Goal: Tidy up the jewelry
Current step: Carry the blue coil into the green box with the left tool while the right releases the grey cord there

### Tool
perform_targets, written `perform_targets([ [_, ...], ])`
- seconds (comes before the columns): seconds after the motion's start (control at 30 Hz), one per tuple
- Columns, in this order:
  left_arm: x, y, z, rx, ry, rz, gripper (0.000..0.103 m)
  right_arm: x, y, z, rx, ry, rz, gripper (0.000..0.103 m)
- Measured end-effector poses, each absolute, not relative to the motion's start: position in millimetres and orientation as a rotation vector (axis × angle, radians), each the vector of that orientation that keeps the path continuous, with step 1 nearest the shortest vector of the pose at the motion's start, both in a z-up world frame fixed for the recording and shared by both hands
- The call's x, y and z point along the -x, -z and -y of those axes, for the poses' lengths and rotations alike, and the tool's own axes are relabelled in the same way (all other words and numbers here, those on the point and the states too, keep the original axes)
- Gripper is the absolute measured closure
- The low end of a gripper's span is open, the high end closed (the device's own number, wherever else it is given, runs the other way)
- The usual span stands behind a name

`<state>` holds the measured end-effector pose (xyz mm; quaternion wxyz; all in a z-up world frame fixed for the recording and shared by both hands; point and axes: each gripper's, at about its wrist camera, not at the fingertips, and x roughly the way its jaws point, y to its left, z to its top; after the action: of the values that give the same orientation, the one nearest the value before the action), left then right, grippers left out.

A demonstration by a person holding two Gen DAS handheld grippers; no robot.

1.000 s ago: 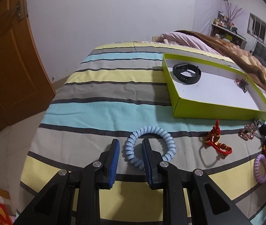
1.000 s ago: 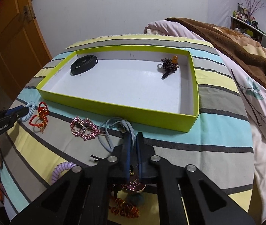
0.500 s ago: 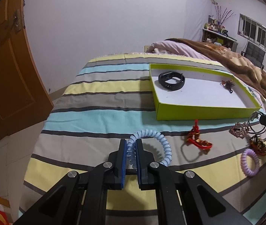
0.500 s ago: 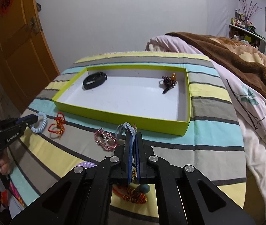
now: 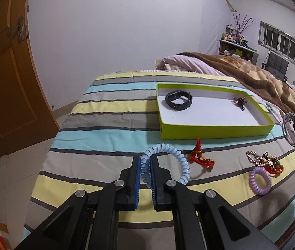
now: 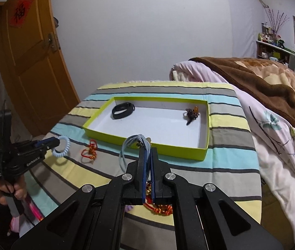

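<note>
Pinching a pale blue coil bracelet (image 5: pixel 168 162), the left gripper (image 5: pixel 145 162) is holding it clear of the striped bedspread (image 5: pixel 105 125); the loop is hanging out to the right of the blue pads, its shadow falling on the fabric below. The right gripper (image 6: pixel 148 154) is pressing its fingers nearly together on a bundle of grey-blue cords (image 6: pixel 130 145), which is arching up and to the left of the tips, in front of the near wall of the lime-green tray (image 6: pixel 147 143).

The tray is sitting on the bedspread, holding a black wristband (image 5: pixel 178 100) toward its far left corner and a small dark beaded piece (image 5: pixel 240 102) toward its far right.

Lying loose on the bedspread in front of the tray: a red knotted charm (image 5: pixel 199 158) just right of the blue coil, a pink rhinestone ornament (image 5: pixel 259 160) further right, and a purple coil band (image 5: pixel 259 179) just beside it. A red-and-gold tassel piece (image 6: pixel 160 206) is showing beneath the right gripper, partly hidden by it.

A person's hand (image 6: pixel 6 189) is gripping the left gripper's handle. An orange door (image 6: pixel 33 62) is standing behind, a brown blanket (image 6: pixel 262 79) lying at the right.
</note>
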<state>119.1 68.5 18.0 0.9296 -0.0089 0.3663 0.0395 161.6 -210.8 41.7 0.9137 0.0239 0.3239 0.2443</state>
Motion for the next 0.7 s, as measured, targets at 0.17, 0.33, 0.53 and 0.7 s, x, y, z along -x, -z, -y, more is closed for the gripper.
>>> perform_targets([
  [0.17, -116, -32, -63, 0.025, -0.055, -0.716, 0.095, -162, -45, 214, -0.062, -0.500, -0.661, 0.100],
  [0.33, -120, -45, -56, 0.027, -0.026, -0.687, 0.095, -164, -49, 214, -0.066, -0.501, -0.652, 0.100],
  [0.53, -134, -55, -43, 0.027, 0.014, -0.663, 0.095, -176, -51, 216, -0.074, -0.495, -0.653, 0.100],
  [0.7, -153, -57, -36, 0.025, 0.035, -0.663, 0.094, -193, -49, 218, -0.083, -0.482, -0.664, 0.100],
])
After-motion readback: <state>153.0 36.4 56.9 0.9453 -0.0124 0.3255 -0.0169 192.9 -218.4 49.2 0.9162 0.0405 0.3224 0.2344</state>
